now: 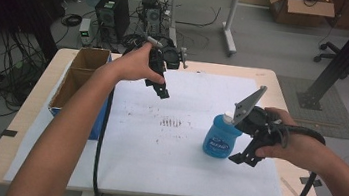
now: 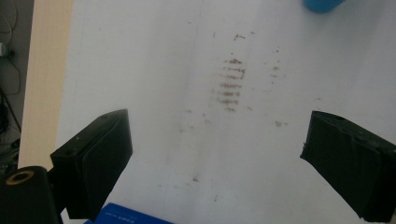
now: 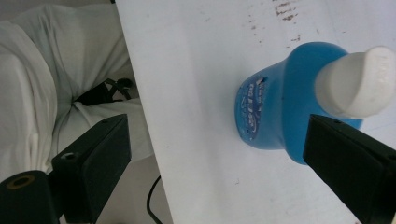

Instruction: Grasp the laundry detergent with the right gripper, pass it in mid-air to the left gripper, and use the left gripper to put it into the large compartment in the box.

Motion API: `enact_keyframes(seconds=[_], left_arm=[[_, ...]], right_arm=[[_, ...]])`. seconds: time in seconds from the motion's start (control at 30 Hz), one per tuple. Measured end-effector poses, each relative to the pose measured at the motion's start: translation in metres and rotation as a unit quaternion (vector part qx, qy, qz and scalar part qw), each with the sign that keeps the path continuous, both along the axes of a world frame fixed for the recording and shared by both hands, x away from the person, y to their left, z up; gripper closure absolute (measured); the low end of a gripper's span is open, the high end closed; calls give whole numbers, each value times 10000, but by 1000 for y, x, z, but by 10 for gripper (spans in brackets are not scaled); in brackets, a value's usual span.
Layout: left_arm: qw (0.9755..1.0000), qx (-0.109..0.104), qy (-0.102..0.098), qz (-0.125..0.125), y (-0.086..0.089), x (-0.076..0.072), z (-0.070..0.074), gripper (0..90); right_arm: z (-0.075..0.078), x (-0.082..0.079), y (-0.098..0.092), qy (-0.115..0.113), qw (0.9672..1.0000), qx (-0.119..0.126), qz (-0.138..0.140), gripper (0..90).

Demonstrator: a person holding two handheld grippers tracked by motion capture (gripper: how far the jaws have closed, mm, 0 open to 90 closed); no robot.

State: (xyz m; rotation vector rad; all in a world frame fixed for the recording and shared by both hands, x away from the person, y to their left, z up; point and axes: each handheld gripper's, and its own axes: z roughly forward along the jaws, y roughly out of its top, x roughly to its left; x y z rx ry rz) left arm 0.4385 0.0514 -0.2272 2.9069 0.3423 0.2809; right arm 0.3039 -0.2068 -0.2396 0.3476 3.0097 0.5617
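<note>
Bottle (image 1: 219,141): blue, white cap, upright on white sheet (image 1: 156,146), right of centre. Right gripper (image 1: 244,159): jaws apart, beside bottle, approach step. Left gripper (image 1: 162,92): jaws apart, empty, well clear. Next, probably: straddle body, close.

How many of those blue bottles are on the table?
1. The blue bottle with a white cap stands upright on the white sheet, right beside the open right claw. The cardboard box at the table's left could hide more inside.
</note>
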Motion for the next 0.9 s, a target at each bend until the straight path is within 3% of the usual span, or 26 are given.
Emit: enact_keyframes(seconds=[0.23, 0.6, 0.9], left_arm=[[10000, -13, -14, 45, -2, -1, -1, 82], [9999, 18, -94, 81, -2, -5, 3, 81], [9999, -6, -133, 62, -3, -9, 5, 81]], right_arm=[[8, 6, -12, -163, 9996, 208, -60, 62], [14, 22, -25, -330, 9991, 271, -46, 52], [11, 33, -34, -326, 9987, 372, -112, 46]])
